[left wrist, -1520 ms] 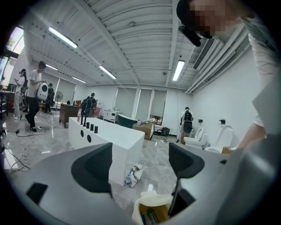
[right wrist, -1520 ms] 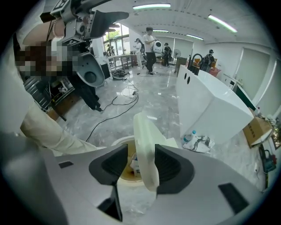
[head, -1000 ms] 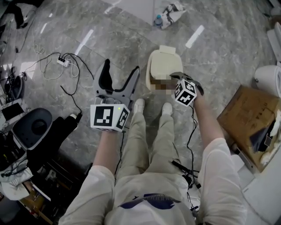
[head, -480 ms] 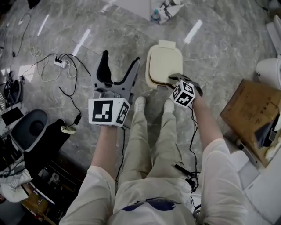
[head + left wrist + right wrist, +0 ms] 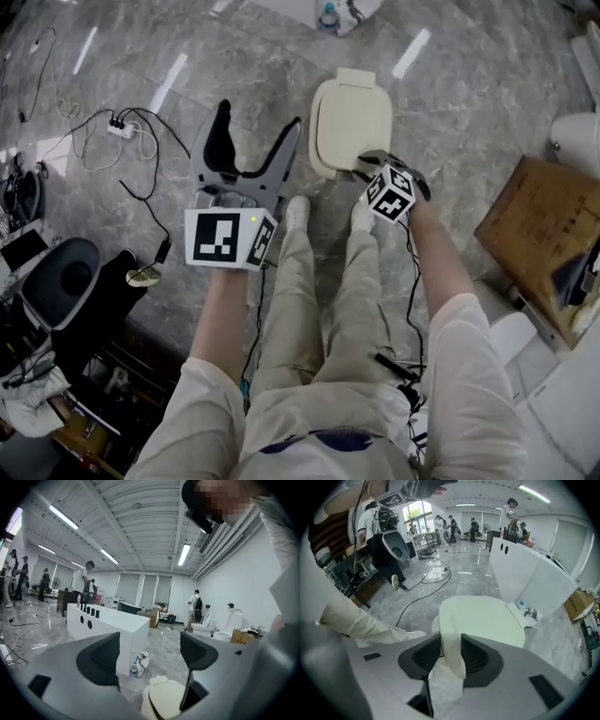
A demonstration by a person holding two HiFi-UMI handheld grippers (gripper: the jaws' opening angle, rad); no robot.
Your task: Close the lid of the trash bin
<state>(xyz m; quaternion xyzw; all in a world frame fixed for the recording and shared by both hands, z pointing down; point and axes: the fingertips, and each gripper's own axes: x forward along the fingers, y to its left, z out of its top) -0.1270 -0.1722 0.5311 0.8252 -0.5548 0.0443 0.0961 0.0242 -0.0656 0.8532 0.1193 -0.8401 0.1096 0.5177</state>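
Grey marble floor [image 5: 469, 122] gleams under strip lights. The cream trash bin [image 5: 352, 127] stands on it just ahead of my shoes [image 5: 298, 211], with a power strip [image 5: 120, 128] well to its left and a cardboard box [image 5: 539, 234] to its right. Its lid [image 5: 480, 618] lies down over the body, smooth and rounded. My right tongs [image 5: 451, 656] are closing, clenched on the lid's near edge. My left tongs [image 5: 259, 117] hang released beside the bin, empty.
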